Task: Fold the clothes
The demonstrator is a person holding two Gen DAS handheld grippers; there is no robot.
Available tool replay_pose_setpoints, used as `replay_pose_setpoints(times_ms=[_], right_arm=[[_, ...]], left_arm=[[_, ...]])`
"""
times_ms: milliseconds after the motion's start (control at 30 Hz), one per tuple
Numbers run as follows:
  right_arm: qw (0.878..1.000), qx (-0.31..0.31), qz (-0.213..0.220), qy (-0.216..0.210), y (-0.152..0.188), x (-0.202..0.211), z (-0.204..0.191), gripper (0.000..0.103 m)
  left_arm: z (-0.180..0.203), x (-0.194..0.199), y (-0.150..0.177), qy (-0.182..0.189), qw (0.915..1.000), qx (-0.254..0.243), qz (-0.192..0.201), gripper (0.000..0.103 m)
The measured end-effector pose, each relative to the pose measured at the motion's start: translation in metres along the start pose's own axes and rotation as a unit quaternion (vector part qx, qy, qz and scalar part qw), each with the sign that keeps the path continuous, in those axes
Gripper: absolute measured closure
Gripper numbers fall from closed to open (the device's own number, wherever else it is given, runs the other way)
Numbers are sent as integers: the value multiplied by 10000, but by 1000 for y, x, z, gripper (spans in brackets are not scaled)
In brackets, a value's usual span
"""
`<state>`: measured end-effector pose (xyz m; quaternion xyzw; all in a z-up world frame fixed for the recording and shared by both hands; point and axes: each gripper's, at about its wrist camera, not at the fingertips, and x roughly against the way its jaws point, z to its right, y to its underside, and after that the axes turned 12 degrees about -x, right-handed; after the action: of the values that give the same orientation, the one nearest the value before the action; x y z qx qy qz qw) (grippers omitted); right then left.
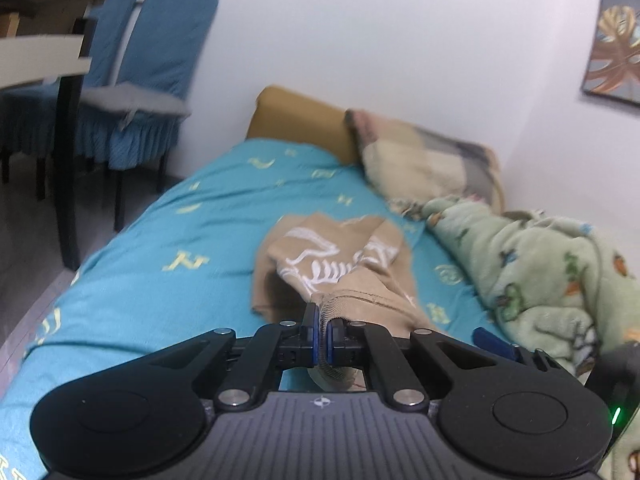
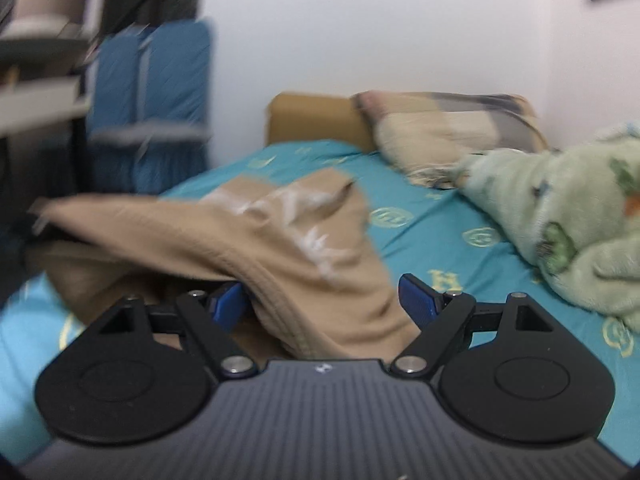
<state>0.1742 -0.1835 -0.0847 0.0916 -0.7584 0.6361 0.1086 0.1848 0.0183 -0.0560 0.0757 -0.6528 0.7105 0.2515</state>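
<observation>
Left wrist view – garment: tan top (image 1: 336,264) with a white printed design, lying bunched on the bed, its near ribbed edge lifted off the sheet.
Garment shape: rumpled and partly doubled over itself – no flat panel, no straight crease visible in either view.
Left gripper (image 1: 322,338): pads closed tight on the ribbed hem of the top; a bit of cloth hangs out below the pads.
Right gripper (image 2: 326,300): fingers spread wide; tan cloth is draped between them and over the gripper body, but the pads are not pressing it. Right wrist view is motion-blurred, so contact at the left pad cannot be settled.
Bed sheet (image 1: 168,216): teal with pale yellow lettering, wrinkled; the top sits about mid-bed.
Blanket (image 1: 532,272): green fleece, heaped along the wall side, just beside the top, apart from it.
Pillow (image 1: 428,156): patchwork, at the head end against a mustard headboard (image 1: 292,120).
Chairs (image 1: 152,80): blue-covered, off the bed's far side.
Progress (judgement): top is not yet a tidy folded stack. The scene fits either cloth being drawn out for laying flat or a fold being carried over. Squared edges and a flat final shape remain outstanding.
</observation>
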Motion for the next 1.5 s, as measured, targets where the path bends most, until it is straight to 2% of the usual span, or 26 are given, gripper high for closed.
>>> replay_pose_setpoints(times_ms=[167,333,433,467,533,600,700,733,800,967,1067,1100,1167,1233,1333,1367,1433,1500], right_arm=[[9974,-419,537,218,-24,10,7,19],[9917,-377,1211,194,-53,63,4,16],[9894,-253,1415,183,-61,103,0,15],[9889,-145,1460,213,-62,115,-2,12],[9891,26,1442,283,-63,130,-7,11],[9899,-24,1383,310,-69,136,-10,11],[9909,-99,1295,349,-78,145,-14,11],[9912,-124,1265,362,-81,148,-15,11],[9918,-174,1206,388,-88,154,-17,11],[9929,-299,1057,454,-104,168,-23,11],[9934,-374,968,493,-113,177,-27,11],[9939,-411,896,492,-114,178,-26,11],[9967,-557,443,395,-100,163,-12,11],[9976,-583,-191,314,-77,143,-2,11],[9903,-471,-1272,286,-43,115,7,11],[9884,-366,-1455,249,-33,109,9,11],[9909,-322,-1255,367,-22,110,15,11],[9957,-466,-659,449,-28,121,27,11]], left_arm=[[21,39,-11,194,9971,-369,631,100],[30,103,-18,523,9897,-396,1273,100],[31,145,-18,636,9840,-345,1631,100],[31,157,-17,677,9823,-305,1720,100],[31,175,-13,718,9820,-272,1726,100],[30,193,-9,756,9819,-242,1718,100],[33,207,-5,701,9890,-62,1303,100],[36,213,-5,622,9895,-105,1299,100],[37,224,-4,448,9889,-211,1401,100],[23,244,-9,950,9793,357,1754,100],[30,252,-15,972,9751,109,1991,100],[30,250,-14,979,9758,130,1949,100],[29,246,-12,997,9779,212,1826,100],[30,238,-12,947,9801,264,1722,100],[28,217,-11,769,9824,223,1689,100],[27,210,-10,737,9837,214,1627,100],[23,189,-9,557,9890,154,1365,100],[18,168,-8,438,9932,145,1065,99]])
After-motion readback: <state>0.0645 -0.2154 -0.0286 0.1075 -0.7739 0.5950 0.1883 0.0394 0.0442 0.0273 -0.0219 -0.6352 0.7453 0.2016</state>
